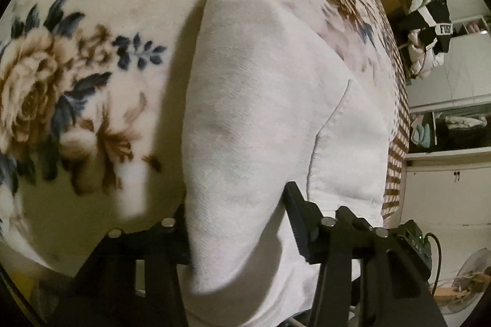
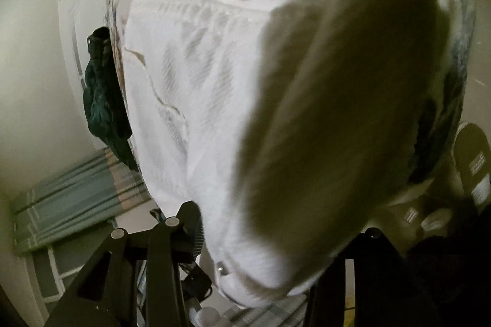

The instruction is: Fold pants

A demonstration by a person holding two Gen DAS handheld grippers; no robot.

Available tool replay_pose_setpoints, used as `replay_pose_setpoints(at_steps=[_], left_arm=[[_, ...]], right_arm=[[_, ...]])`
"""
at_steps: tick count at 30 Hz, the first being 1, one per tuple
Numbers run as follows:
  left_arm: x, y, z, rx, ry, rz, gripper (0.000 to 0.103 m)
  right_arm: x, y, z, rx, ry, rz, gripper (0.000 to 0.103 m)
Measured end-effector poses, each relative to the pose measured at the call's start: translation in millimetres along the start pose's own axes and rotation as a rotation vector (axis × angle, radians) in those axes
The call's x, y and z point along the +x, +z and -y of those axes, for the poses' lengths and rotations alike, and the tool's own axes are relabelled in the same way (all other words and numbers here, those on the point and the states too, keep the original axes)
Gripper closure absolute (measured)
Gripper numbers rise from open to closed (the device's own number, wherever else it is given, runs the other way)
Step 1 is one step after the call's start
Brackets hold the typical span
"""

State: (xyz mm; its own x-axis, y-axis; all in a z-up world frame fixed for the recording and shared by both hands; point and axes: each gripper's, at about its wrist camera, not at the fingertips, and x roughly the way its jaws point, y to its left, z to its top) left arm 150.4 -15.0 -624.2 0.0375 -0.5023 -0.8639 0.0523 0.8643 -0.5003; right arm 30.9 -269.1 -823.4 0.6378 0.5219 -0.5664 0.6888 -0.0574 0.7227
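**Both grippers on the pants, fold under way**

I have the white pants (image 1: 260, 99) bunched between the left gripper (image 1: 236, 222) fingers, which look clamped on a thick fold of cloth; the rest drapes forward onto the floral blanket (image 1: 61, 75). The right gripper (image 2: 276, 238) reads the same: waistband end of the pants (image 2: 190, 87) pinched, the left finger (image 2: 190, 222) against the cloth, the right one hidden behind a shadowed fold, so I judge it gripped rather than see both pads.

To do this step well, I would keep both grips level with each other and carry the held edge over evenly, so the fold line lands straight and the cloth does not twist. The denim looks stiff and heavy; I expect it to sag between the grippers, so tension matters.

Around me: a pile of clothes (image 1: 426, 32) on the shelves (image 1: 454, 112) beyond the bed edge, a dark green garment (image 2: 104, 99) hanging by the wall. Nothing lies on the blanket in the landing zone that I can see.
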Motion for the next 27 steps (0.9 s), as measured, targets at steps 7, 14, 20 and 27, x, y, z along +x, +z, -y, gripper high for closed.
replay_pose_setpoints(at_steps=[7, 14, 20, 27], left_arm=[[-45, -7, 26, 0.027, -0.065, 0.062, 0.083], [-95, 8, 78, 0.05, -0.105, 0.101, 0.084], [-138, 42, 125, 0.091, -0.118, 0.14, 0.084], [-164, 117, 155, 0.096, -0.178, 0.201, 0.084]], right_arm=[[-32, -15, -29, -0.062, 0.011, 0.09, 0.075], [-85, -21, -81, -0.12, 0.049, 0.138, 0.077], [-112, -20, -144, -0.169, 0.094, 0.142, 0.077], [-111, -1, -256, -0.268, 0.124, 0.196, 0.077]])
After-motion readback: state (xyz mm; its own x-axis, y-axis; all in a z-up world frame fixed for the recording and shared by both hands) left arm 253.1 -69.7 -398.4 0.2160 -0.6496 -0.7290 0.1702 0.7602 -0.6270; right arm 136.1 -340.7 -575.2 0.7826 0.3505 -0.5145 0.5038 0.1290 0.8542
